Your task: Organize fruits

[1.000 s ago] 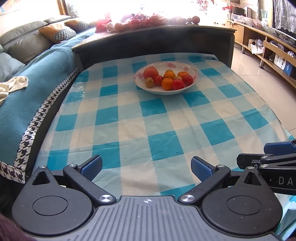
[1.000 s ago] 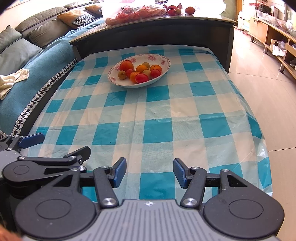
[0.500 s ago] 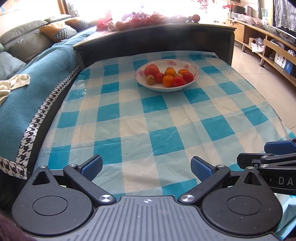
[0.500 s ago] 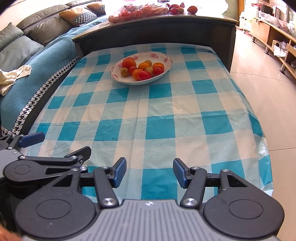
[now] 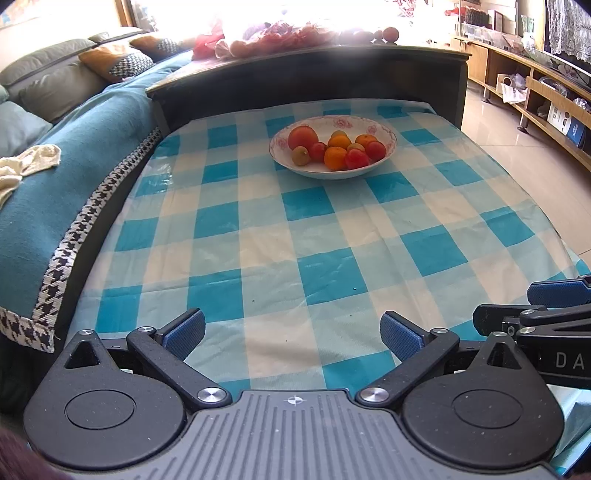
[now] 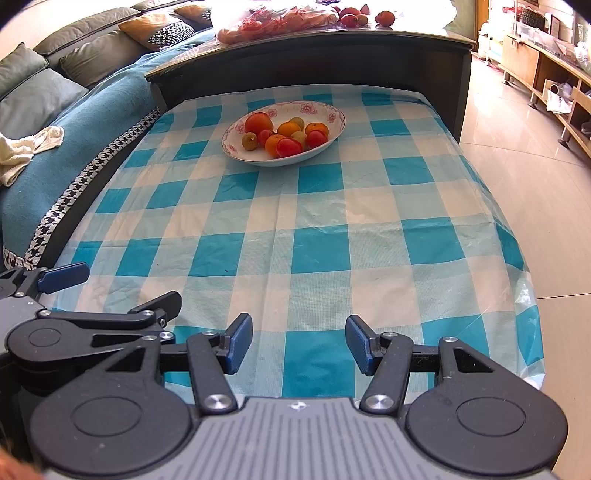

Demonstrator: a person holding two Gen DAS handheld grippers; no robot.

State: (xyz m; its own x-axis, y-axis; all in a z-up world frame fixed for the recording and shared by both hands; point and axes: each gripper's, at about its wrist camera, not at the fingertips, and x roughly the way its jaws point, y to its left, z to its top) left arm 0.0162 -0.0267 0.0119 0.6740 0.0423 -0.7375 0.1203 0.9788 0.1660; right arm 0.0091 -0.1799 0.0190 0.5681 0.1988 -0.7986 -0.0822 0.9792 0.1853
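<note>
A white bowl with a pink flower rim (image 5: pixel 384 130) (image 6: pixel 332 114) stands at the far middle of the blue-and-white checked table. It holds several fruits: a big red-orange one (image 5: pixel 303 136) (image 6: pixel 258 122), oranges (image 5: pixel 335 158) (image 6: pixel 275 144), small red ones (image 5: pixel 356 159) (image 6: pixel 289 147) and a small greenish one (image 5: pixel 300 156). My left gripper (image 5: pixel 293 334) hangs open over the table's near edge with nothing between its blue pads. My right gripper (image 6: pixel 299 343) is also open and empty, beside the left one. Each gripper shows at the side of the other's view.
A dark raised counter (image 5: pixel 314 79) behind the table carries a bag of fruit (image 6: pixel 277 20) and loose fruits (image 6: pixel 384 16). A sofa with a teal throw (image 5: pixel 55 192) runs along the left. Tiled floor (image 6: pixel 535 177) and wooden shelving (image 5: pixel 546 96) lie to the right.
The bowl sits slightly nearer and lower in both views than a second ago, a small shift of view. Both grippers keep the same opening.
</note>
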